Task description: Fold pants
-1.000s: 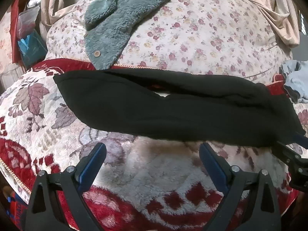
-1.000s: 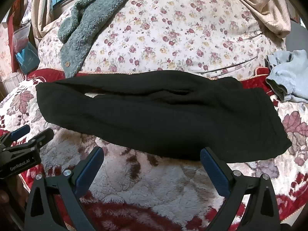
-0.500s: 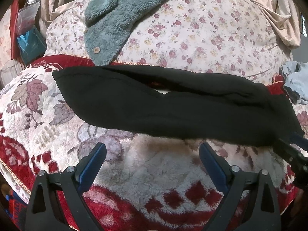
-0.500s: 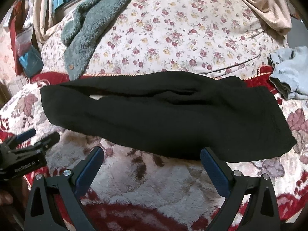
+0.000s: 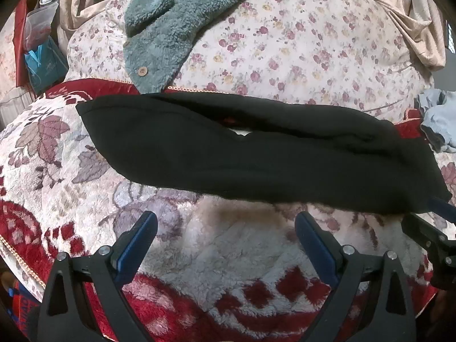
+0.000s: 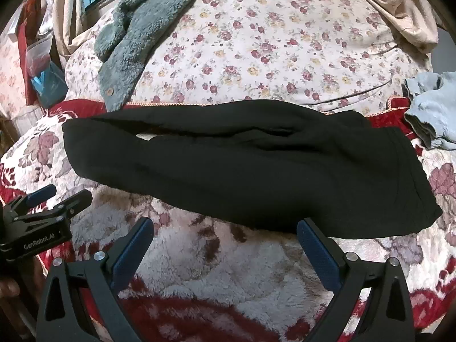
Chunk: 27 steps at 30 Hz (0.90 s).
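Note:
Black pants (image 5: 256,154) (image 6: 233,171) lie folded lengthwise, one leg over the other, in a long band across the red-and-white plush blanket (image 5: 228,256). A small gap between the legs shows pale fabric. My left gripper (image 5: 225,242) stands open just short of the pants' near edge, nothing between its blue pads. My right gripper (image 6: 225,245) is open too, its right pad close to the near edge of the pants. Each gripper shows in the other's view: the right one (image 5: 427,228) by the pants' right end, the left one (image 6: 42,211) at the lower left.
A floral quilt (image 5: 299,45) bulges behind the pants, with a grey-green fleece garment (image 5: 171,28) draped on it. A light blue garment (image 6: 433,114) lies at the right. Beige curtains, a window and bags (image 5: 42,57) sit at the back left.
Both grippers have shifted slightly; the pants sit a little higher in the frames. The pants themselves have not moved, and both grippers stay open.

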### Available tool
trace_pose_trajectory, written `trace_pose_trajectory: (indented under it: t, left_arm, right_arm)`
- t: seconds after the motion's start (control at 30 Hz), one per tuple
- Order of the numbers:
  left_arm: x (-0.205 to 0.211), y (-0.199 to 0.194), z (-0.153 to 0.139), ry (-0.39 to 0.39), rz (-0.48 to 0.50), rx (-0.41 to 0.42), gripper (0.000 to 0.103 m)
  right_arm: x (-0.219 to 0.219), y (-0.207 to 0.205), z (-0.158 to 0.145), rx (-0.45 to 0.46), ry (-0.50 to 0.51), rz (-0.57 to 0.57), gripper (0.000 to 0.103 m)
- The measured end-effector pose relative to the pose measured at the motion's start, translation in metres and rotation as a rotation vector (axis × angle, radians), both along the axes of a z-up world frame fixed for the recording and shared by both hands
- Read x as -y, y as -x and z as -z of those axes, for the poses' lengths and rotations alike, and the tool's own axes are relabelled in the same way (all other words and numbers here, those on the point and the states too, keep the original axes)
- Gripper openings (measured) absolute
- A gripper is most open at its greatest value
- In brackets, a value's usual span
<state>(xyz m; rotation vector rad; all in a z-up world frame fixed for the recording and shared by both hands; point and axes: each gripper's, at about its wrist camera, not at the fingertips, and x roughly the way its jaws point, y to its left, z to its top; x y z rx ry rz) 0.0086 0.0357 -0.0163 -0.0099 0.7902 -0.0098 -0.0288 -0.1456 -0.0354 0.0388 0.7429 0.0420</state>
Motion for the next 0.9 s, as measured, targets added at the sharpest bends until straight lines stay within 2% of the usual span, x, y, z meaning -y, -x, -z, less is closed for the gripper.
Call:
trace_pose_trajectory:
  t: [0.63, 0.9]
  left_arm:
    - [-0.006, -0.001, 0.003, 0.005, -0.007, -0.004, 0.097]
    - [-0.023, -0.005, 0.005, 0.022, -0.053, -0.016, 0.097]
  right_arm:
    - [-0.004, -0.001, -0.003, 0.008, 0.008, -0.024, 0.102]
    - [-0.010, -0.006, -0.001, 0.001, 0.012, -0.049, 0.102]
